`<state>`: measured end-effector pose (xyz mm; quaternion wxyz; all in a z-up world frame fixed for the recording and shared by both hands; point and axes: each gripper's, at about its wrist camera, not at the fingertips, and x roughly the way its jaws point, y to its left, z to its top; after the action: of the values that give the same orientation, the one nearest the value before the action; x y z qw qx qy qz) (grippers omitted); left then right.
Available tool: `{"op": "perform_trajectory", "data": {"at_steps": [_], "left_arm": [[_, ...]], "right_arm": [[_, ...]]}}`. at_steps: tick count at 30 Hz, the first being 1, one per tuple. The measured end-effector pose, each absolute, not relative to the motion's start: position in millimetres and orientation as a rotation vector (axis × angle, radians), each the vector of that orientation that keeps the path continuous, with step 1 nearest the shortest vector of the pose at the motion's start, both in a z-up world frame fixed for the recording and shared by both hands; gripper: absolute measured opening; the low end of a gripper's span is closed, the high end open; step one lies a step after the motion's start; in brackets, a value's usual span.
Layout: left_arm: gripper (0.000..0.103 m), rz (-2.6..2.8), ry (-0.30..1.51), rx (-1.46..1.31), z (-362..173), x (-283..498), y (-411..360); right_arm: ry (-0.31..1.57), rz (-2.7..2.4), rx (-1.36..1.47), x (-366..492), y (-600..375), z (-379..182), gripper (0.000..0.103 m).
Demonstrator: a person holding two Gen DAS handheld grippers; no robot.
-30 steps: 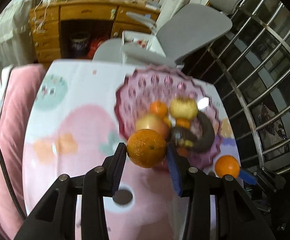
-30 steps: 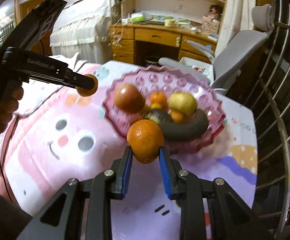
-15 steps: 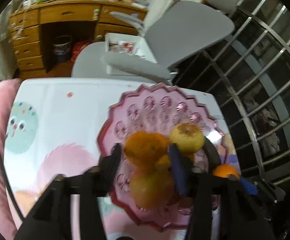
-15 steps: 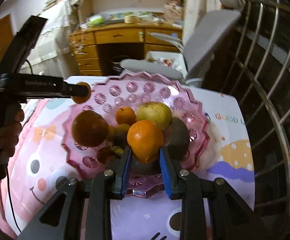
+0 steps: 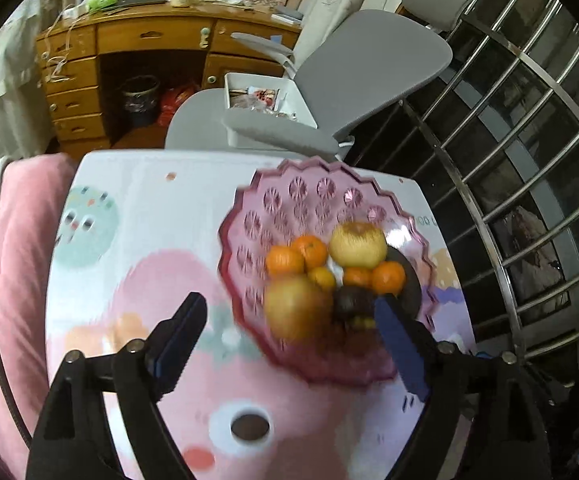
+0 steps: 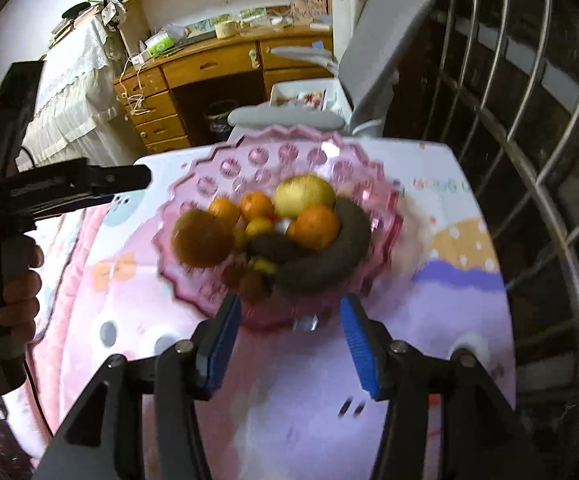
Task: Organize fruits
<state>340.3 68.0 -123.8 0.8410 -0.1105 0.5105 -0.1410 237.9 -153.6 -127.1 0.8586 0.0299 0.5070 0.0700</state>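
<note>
A pink scalloped glass bowl (image 5: 309, 200) (image 6: 289, 156) sits on the table and holds several fruits: oranges (image 5: 284, 261) (image 6: 316, 227), a yellow pear (image 5: 358, 243) (image 6: 304, 195), a reddish apple (image 5: 295, 312) (image 6: 202, 236) and a dark curved fruit (image 6: 329, 260). My left gripper (image 5: 289, 320) is open and empty, just in front of the bowl. My right gripper (image 6: 289, 320) is open and empty at the bowl's near rim. The left gripper also shows in the right wrist view (image 6: 129, 178), left of the bowl.
The table wears a pink cartoon-print cloth (image 5: 149, 240). A grey office chair (image 5: 349, 80) and a wooden desk (image 5: 129, 48) stand behind it. A metal railing (image 5: 509, 160) runs along the right. A pink cushion (image 5: 21, 240) lies at the left.
Both grippers let go of their oranges, which now lie in the bowl. Both have opened wide and pulled back from the bowl.
</note>
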Motion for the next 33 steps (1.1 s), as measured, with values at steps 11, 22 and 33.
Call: {"op": "perform_trajectory", "data": {"at_steps": [11, 22, 33], "left_arm": [[0.090, -0.179, 1.189, -0.266, -110, 181, 45], [0.090, -0.114, 1.182, -0.247, -53, 92, 10], [0.099, -0.030, 0.984, -0.191, 25, 74, 16]], "right_arm": [[1.162, 0.235, 0.124, 129, -179, -130, 0.076], [1.233, 0.231, 0.155, 62, -210, -87, 0.077], [1.136, 0.274, 0.120, 46, -197, -12, 0.089]]}}
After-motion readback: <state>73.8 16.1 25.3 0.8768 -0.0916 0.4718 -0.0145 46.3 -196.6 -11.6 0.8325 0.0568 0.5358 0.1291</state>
